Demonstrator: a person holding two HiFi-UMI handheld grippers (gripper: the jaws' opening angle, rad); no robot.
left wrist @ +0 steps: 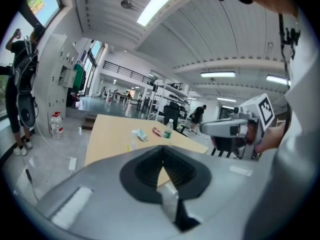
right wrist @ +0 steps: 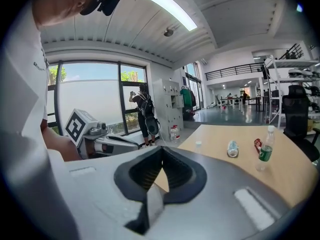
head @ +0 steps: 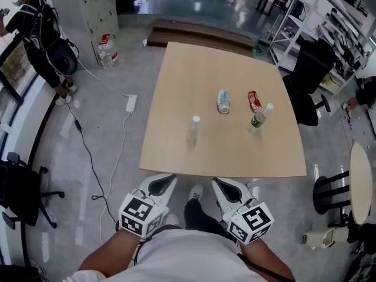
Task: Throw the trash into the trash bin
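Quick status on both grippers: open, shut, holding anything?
Left gripper: closed, jaws together, nothing between them.
Right gripper: closed, jaws together, nothing between them.

The pale square table [head: 176, 151] has a matt, wood-look top. The upright white-capped bottle [head: 194, 131], crushed bottle [head: 223, 101] and green-labelled bottle [head: 258, 118] are clear, shiny plastic. The left gripper [head: 165, 180] and right gripper [head: 221, 183] have smooth grey plastic shells and black ribbed pads [left wrist: 178, 171].
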